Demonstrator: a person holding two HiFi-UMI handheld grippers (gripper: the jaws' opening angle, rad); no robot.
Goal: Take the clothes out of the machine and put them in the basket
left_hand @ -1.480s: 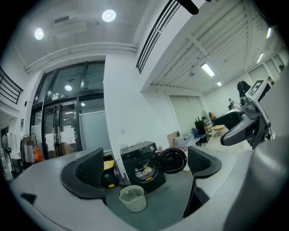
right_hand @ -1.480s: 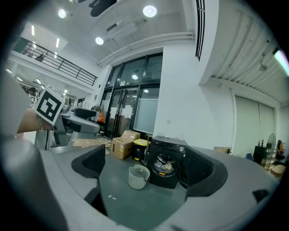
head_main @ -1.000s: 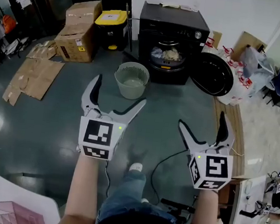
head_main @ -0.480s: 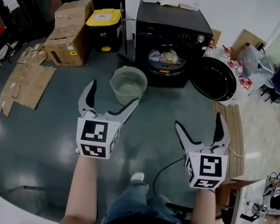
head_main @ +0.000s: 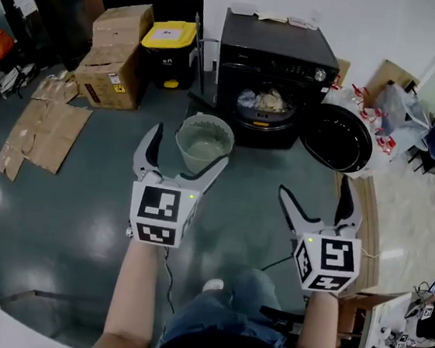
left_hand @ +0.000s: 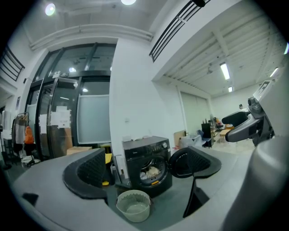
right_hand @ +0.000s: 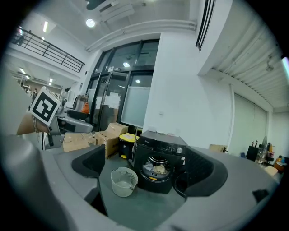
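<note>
A black front-loading machine [head_main: 274,51] stands against the white wall, its round door [head_main: 337,136] swung open to the right. Pale clothes [head_main: 266,101] lie inside the drum; both gripper views show them too, clothes [left_hand: 150,172] and clothes [right_hand: 158,169]. An empty pale green basket [head_main: 203,140] sits on the floor in front of the machine, left of the drum. My left gripper [head_main: 182,156] is open and empty, just short of the basket. My right gripper [head_main: 316,198] is open and empty, further back to the right.
Cardboard boxes [head_main: 114,52] and a yellow-lidded bin [head_main: 168,47] stand left of the machine. Flattened cardboard [head_main: 40,122] lies on the dark floor at left. Bags [head_main: 397,104] and chairs crowd the right. A cable [head_main: 274,261] runs over the floor by my feet.
The machine and the basket have shifted slightly in the head view as I moved. Both grippers stay open and empty, held out in front.
</note>
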